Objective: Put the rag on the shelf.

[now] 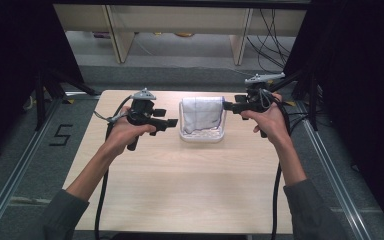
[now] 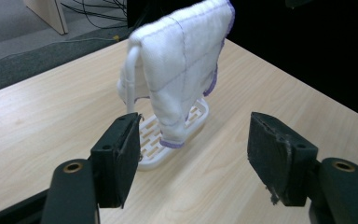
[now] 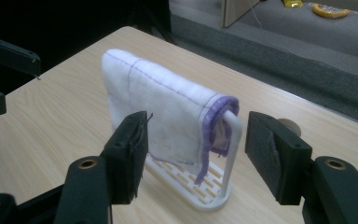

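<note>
White cloth point(image 1: 201, 114) w/ purple stitched edging hangs folded over the top bar of a white slotted rack point(image 1: 203, 136) — landmark for all that follows. Rack stands on the light-wood counter point(image 1: 180, 190), toward its far edge, roughly midway across. Cloth drapes down both sides of the bar; lower hem hangs just above the rack's slotted base, seen in the left gripper view point(image 2: 177, 79).

Left gripper point(image 1: 172, 123): just left of the rack, held level, pointing at it. Apart from cloth and rack, no contact. Fingers point(image 2: 121, 154) stand well apart, nothing between the pads; in its own view the cloth's edge and rack base sit beyond the gap, centred.

Right gripper point(image 1: 226, 105): at the rack's right end, near bar height, tips very close to the cloth's purple edge — can't tell from the high view if it touches. In the right gripper view the fingers point(image 3: 130, 149) are spread wide, pads bare, gripping nothing; cloth point(image 3: 163, 112) and the rack's upright post point(image 3: 232, 149) lie past them, in line w/ the gap.

Both hands wrap the grips; cables trail back toward the counter's near edge. Grey floor and wooden furniture legs beyond the rack, past the counter's far edge.
</note>
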